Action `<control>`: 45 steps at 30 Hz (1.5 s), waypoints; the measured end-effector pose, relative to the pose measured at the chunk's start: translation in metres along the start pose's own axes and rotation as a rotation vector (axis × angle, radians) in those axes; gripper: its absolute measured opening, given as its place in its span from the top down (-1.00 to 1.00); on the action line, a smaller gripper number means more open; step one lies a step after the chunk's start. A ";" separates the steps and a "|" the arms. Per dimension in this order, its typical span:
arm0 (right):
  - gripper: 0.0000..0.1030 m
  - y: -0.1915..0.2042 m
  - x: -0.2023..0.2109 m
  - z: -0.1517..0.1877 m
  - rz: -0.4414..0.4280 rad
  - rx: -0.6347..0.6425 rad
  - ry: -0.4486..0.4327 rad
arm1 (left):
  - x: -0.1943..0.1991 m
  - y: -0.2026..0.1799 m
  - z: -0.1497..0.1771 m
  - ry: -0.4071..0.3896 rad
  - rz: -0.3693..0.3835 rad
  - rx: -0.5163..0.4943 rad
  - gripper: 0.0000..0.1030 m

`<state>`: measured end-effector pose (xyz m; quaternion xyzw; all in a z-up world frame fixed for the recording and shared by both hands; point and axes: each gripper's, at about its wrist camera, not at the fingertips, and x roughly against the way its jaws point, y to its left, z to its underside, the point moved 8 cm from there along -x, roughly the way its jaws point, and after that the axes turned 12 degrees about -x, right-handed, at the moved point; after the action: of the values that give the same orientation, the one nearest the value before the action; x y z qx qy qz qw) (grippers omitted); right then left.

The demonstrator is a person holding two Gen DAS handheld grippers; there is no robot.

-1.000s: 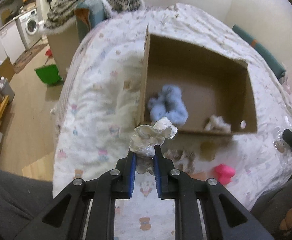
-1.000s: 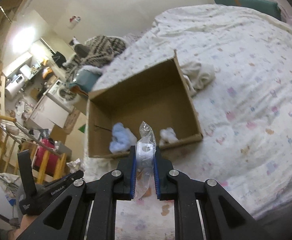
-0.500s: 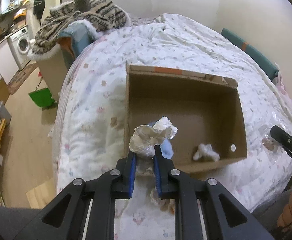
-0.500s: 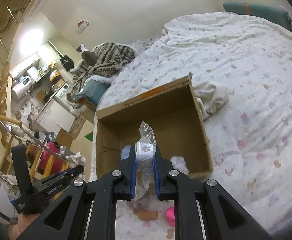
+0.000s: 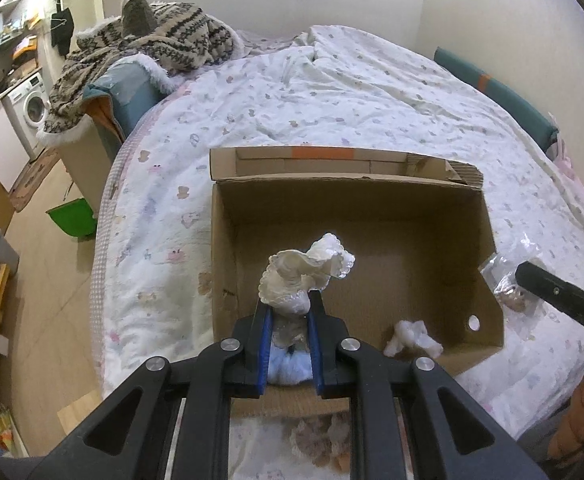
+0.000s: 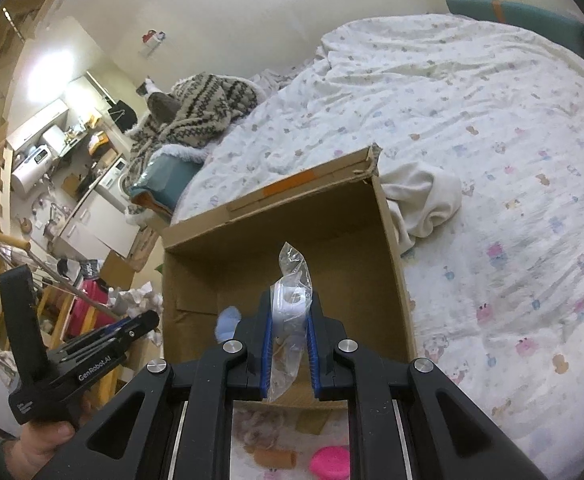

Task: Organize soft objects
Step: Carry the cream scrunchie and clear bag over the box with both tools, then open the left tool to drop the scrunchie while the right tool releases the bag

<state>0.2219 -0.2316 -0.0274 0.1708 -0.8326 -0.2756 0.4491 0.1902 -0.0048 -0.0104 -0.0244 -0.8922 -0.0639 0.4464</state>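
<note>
L gripper (image 5: 290, 312) clamps a crumpled cream lace-edged cloth (image 5: 304, 274), frilly, bunched, held over the near-left part of the open cardboard box (image 5: 412, 216). R gripper (image 6: 290, 320) is pinched on a crinkly clear plastic bag (image 6: 292, 280) w/ smth white inside, also above the box. Box floor: fluffy pale-blue puff (image 5: 288, 368) under L fingers, small white fluffy wad (image 5: 410, 334) near front-right corner; rest bare brown. Box sits on a printed quilt (image 5: 332, 92), near its front edge.
</note>
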 end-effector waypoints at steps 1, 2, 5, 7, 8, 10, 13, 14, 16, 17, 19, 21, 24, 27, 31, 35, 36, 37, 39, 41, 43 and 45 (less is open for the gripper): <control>0.68 -0.002 -0.004 0.000 0.004 -0.005 0.007 | -0.004 0.000 -0.001 -0.010 -0.002 0.003 0.71; 0.68 -0.005 -0.008 0.001 0.008 -0.011 0.014 | -0.007 0.000 0.000 -0.015 0.001 0.002 0.71; 0.68 -0.015 -0.021 0.005 0.027 -0.027 0.036 | -0.020 -0.001 0.005 -0.012 -0.007 -0.011 0.71; 0.68 -0.021 -0.028 0.009 0.043 -0.032 0.053 | -0.029 -0.001 0.009 0.001 0.002 -0.011 0.71; 0.68 -0.023 -0.031 0.010 0.055 -0.028 0.059 | -0.034 -0.002 0.011 0.009 0.007 -0.008 0.71; 0.68 -0.028 -0.037 0.014 0.070 -0.032 0.074 | -0.043 -0.003 0.014 0.024 0.028 -0.001 0.71; 0.68 -0.035 -0.043 0.018 0.082 -0.048 0.094 | -0.053 -0.006 0.018 0.042 0.060 0.009 0.70; 0.68 -0.037 -0.045 0.018 0.087 -0.049 0.097 | -0.055 -0.007 0.019 0.046 0.069 0.008 0.70; 0.68 -0.041 -0.049 0.018 0.093 -0.060 0.105 | -0.058 -0.011 0.020 0.053 0.083 0.007 0.70; 0.68 -0.042 -0.050 0.019 0.091 -0.070 0.111 | -0.060 -0.013 0.021 0.058 0.092 0.007 0.70; 0.68 -0.045 -0.053 0.020 0.090 -0.088 0.121 | -0.064 -0.019 0.022 0.069 0.117 0.005 0.69; 0.68 -0.046 -0.057 0.020 0.093 -0.091 0.130 | -0.065 -0.024 0.023 0.074 0.126 -0.003 0.69; 0.68 -0.046 -0.061 0.022 0.097 -0.090 0.142 | -0.065 -0.029 0.023 0.074 0.129 -0.022 0.69; 0.68 -0.044 -0.061 0.024 0.100 -0.082 0.144 | -0.067 -0.032 0.022 0.073 0.119 -0.031 0.69; 0.68 -0.041 -0.063 0.023 0.103 -0.066 0.146 | -0.068 -0.038 0.026 0.090 0.131 -0.038 0.62; 0.68 -0.038 -0.065 0.025 0.107 -0.054 0.152 | -0.071 -0.044 0.027 0.097 0.133 -0.060 0.60; 0.68 -0.038 -0.065 0.026 0.109 -0.048 0.152 | -0.071 -0.045 0.027 0.098 0.133 -0.065 0.59; 0.68 -0.037 -0.065 0.026 0.111 -0.045 0.152 | -0.072 -0.046 0.028 0.101 0.136 -0.068 0.58; 0.68 -0.037 -0.065 0.026 0.117 -0.039 0.152 | -0.072 -0.047 0.028 0.104 0.146 -0.068 0.52; 0.68 -0.035 -0.067 0.026 0.123 -0.032 0.150 | -0.072 -0.049 0.029 0.103 0.155 -0.065 0.29; 0.68 -0.034 -0.068 0.026 0.125 -0.030 0.150 | -0.070 -0.051 0.029 0.097 0.159 -0.063 0.07; 0.68 -0.033 -0.068 0.026 0.128 -0.025 0.148 | -0.067 -0.053 0.029 0.086 0.157 -0.063 -0.07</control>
<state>0.2380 -0.2131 -0.1038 0.1316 -0.8029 -0.2435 0.5280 0.2019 -0.0526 -0.0856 -0.1056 -0.8650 -0.0578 0.4871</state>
